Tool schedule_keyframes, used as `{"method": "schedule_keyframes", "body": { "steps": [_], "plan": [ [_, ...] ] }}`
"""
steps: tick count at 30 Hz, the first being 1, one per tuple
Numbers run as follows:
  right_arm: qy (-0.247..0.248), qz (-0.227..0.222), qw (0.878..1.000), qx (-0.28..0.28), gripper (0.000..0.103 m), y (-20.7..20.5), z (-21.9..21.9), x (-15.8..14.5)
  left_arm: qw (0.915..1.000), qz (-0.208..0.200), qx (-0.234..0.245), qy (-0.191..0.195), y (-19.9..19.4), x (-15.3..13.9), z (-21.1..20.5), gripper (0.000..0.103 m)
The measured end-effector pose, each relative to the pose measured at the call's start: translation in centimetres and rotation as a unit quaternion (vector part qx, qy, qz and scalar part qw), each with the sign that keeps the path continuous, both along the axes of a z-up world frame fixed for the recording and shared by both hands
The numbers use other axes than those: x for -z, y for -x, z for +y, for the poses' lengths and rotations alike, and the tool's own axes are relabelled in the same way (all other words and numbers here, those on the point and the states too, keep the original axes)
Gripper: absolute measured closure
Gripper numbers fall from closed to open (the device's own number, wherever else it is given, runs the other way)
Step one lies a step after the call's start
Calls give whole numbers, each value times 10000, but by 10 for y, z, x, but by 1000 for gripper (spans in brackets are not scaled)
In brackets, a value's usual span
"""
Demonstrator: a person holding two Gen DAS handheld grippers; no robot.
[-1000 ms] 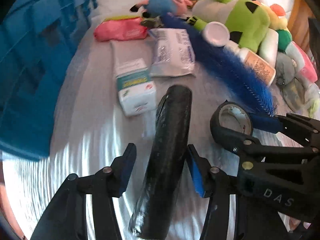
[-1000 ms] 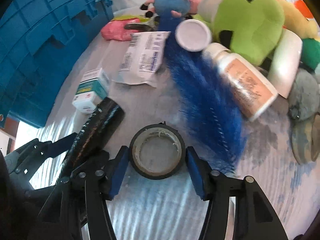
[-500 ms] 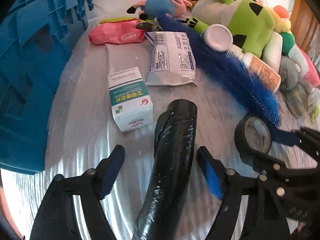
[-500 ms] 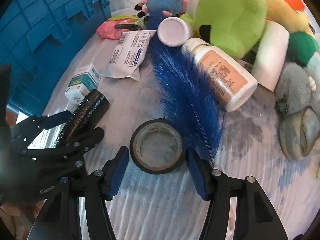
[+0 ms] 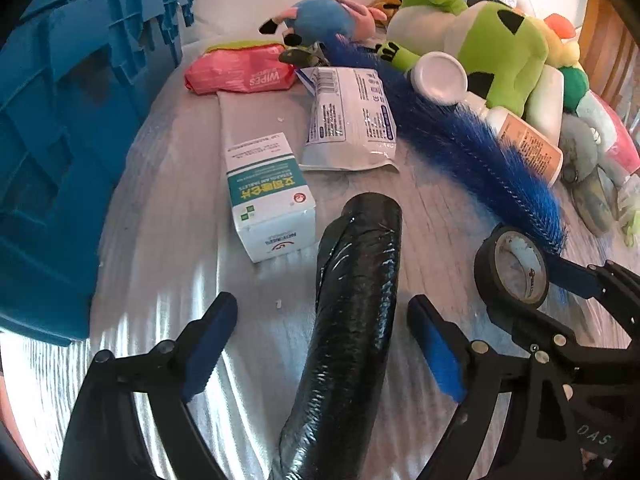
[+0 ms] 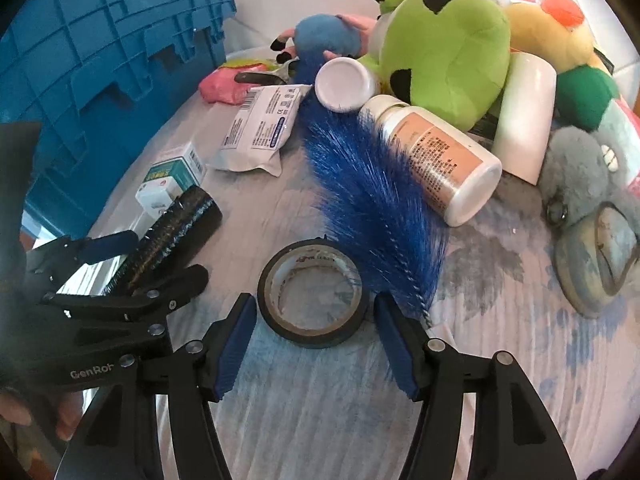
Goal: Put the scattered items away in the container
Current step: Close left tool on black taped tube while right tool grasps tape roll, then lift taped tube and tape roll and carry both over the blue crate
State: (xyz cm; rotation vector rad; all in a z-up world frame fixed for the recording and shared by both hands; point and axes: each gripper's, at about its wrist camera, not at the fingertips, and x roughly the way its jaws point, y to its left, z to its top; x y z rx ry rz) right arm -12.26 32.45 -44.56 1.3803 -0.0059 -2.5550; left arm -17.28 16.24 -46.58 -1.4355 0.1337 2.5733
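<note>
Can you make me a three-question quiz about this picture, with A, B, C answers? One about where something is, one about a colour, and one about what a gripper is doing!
1. Where is the tape roll?
A. between the right gripper's fingers
B. inside the crate
C. on the green plush

2. What colour is the feathery brush?
A. red
B. blue
C. yellow

3. What are the left gripper's jaws doing around the black roll?
A. squeezing it
B. opening, clear of it
C. lifting it high

Answers: 1 A, the tape lies on the cloth between the blue pads. 2 B, its bristles are bright blue. 3 B, gaps show on both sides of the roll.
</note>
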Motion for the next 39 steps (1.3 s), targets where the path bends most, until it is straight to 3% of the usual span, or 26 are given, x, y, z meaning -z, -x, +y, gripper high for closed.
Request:
{"method": "schedule_keyframes", "body": {
  "steps": [4,6,8,15,21,29,39],
  "plan": [
    [10,157,9996,216,48,-7,2,1,9997,114,-197,-38,-5,-1,-1,28],
    [19,157,9995,286,49,-9,2,0,9998,135,-148,-47,-9,-3,2,53],
    [40,132,9996,260,49,-9,-2,-2,9999,108,-85,-51,-11,-4,5,66],
    [90,311,9994,140,48,-14,2,-28,9998,-5,-161,-147,-15,-9,6,71],
    [109,498,9987,63,49,-7,-7,-45,9990,299,-285,-187,-24,-38,10,72],
    [175,924,9955,-63,48,5,-4,-87,9958,800,-381,-214,-24,-90,20,73],
    [86,1675,9852,-355,48,7,18,-173,9844,1669,-515,-211,-24,-178,41,73]
  ]
}}
